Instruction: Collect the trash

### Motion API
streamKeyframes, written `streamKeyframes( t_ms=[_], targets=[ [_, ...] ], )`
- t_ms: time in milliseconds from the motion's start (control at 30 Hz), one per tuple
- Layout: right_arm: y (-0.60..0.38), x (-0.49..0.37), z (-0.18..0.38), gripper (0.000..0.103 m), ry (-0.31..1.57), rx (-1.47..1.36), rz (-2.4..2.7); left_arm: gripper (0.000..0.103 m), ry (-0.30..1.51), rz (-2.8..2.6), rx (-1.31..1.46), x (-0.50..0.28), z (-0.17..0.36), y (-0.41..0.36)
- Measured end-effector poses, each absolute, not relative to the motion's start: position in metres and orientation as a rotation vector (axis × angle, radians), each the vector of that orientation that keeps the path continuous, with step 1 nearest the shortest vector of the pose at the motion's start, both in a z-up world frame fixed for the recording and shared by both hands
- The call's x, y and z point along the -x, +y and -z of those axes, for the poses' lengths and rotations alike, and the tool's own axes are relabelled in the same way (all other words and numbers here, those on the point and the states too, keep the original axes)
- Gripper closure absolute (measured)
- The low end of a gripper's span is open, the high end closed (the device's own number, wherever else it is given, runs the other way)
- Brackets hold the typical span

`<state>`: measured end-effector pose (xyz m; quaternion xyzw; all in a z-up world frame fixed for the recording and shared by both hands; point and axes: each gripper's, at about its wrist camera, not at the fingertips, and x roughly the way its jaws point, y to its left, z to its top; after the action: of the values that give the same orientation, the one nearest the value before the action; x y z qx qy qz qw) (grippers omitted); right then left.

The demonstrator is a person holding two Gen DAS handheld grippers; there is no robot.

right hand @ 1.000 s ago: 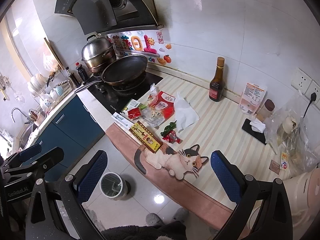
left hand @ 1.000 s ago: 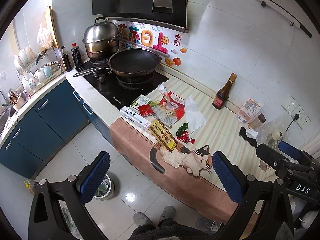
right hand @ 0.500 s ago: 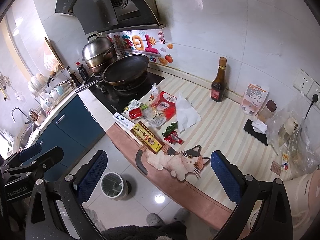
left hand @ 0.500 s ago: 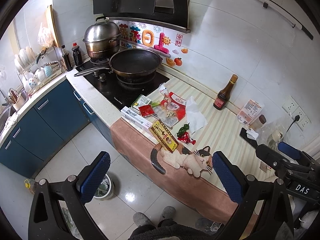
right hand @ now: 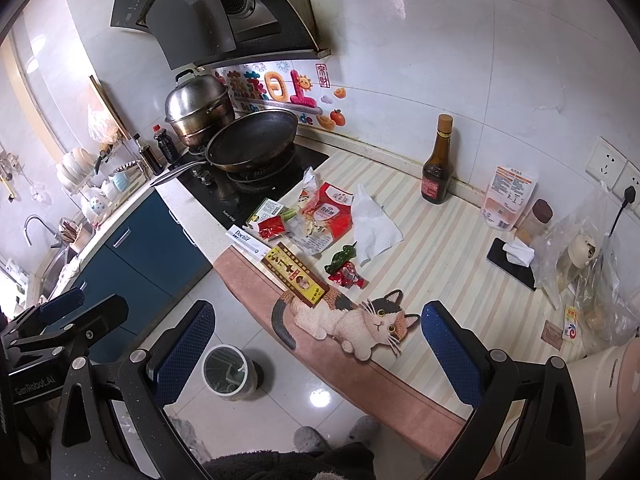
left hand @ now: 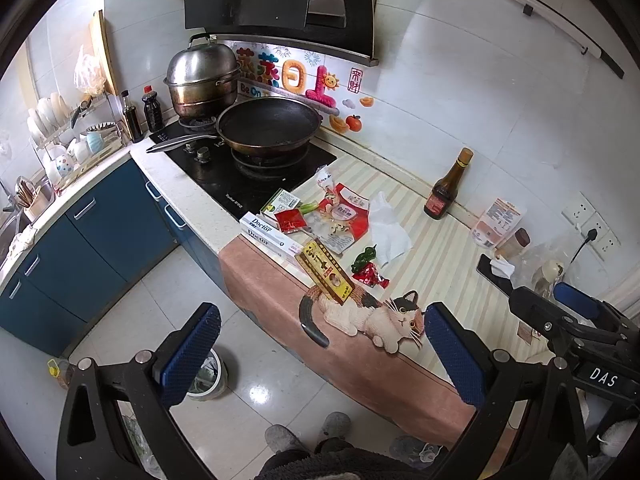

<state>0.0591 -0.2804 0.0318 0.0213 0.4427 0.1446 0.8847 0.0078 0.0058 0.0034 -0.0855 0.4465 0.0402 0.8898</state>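
Note:
Trash lies on the striped counter: a yellow-red box point(left hand: 325, 272) point(right hand: 295, 274), a white Doctor box point(left hand: 267, 236) point(right hand: 247, 240), red wrappers point(left hand: 373, 274) point(right hand: 347, 274), a green wrapper point(left hand: 363, 258), a red-white bag point(left hand: 344, 216) point(right hand: 325, 216) and a crumpled white tissue point(left hand: 386, 230) point(right hand: 372, 226). A small bin point(left hand: 206, 376) point(right hand: 228, 369) stands on the floor. My left gripper point(left hand: 320, 354) and right gripper point(right hand: 316, 354) are open and empty, held back from the counter edge.
A pan point(left hand: 268, 126) and a steel pot point(left hand: 202, 78) sit on the stove. A sauce bottle point(left hand: 446, 188) stands by the wall. A cat-print mat point(right hand: 360, 320) covers the counter edge. A phone point(right hand: 512, 264) and bags lie at the right.
Both grippers have drifted slightly; the view shifted a little. Nothing was taken hold of.

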Motion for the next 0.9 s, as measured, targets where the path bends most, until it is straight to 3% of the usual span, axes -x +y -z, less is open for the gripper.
streamKeyframes(
  t_ms=[433,700,833,900],
  targets=[
    [-0.279,-0.07,-0.015,0.0,0.9,-0.138,-0.174,0.0,0.893,-0.29,0.06,-0.029,0.037,0.025],
    [-0.306,-0.11,0.067,0.001,0.948,-0.223,0.06,0.0,1.131,-0.274,0.181,-0.1,0.134,0.047],
    [-0.316,-0.143,0.108,0.025,0.991,-0.2,0.105,0.0,1.281,-0.261,0.306,-0.142,0.187,0.046],
    [-0.319,-0.167,0.133,0.027,1.031,-0.191,0.113,0.0,1.344,-0.261,0.401,-0.163,0.216,0.043]
  ],
)
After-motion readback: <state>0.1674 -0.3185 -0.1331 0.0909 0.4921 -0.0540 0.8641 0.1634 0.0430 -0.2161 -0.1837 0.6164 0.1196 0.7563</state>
